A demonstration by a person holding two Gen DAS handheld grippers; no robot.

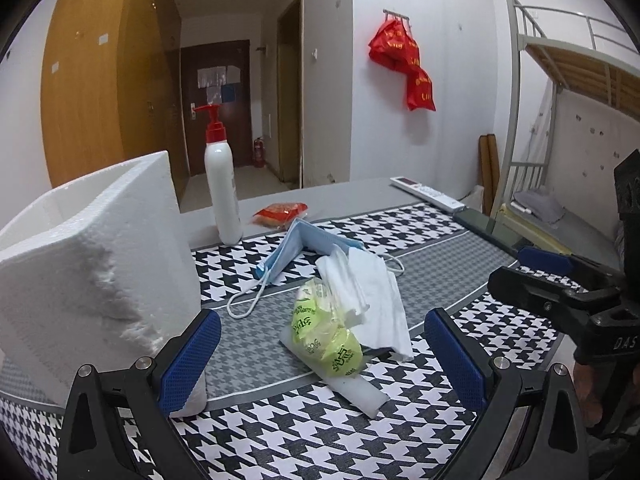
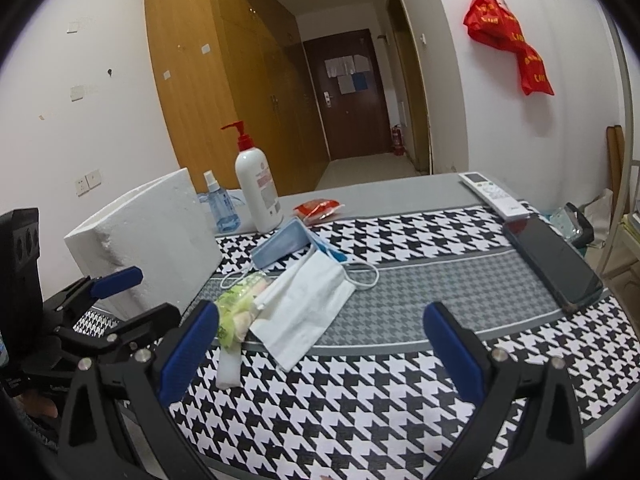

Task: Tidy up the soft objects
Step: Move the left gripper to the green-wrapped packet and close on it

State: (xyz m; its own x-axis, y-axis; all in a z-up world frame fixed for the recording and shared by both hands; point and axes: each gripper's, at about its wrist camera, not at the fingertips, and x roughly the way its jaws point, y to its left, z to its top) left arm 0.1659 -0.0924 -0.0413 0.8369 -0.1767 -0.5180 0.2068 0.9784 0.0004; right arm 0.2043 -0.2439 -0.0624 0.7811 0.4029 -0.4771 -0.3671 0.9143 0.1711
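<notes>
Both tongs gape wide and empty above the houndstooth counter (image 2: 360,400): left tongs (image 1: 322,354) near the foam box (image 1: 92,272), right tongs (image 2: 320,346) alongside; between them lie a green packet (image 1: 326,340), white tissue (image 2: 304,308) and blue masks (image 2: 280,248), touching in a heap; a pump bottle (image 2: 256,192) stands far left.

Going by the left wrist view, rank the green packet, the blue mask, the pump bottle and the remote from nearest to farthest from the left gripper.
1. Green packet, just ahead of the open left gripper.
2. Blue mask, mid-table behind it.
3. Pump bottle, back left, upright.
4. Remote, far right edge.
</notes>
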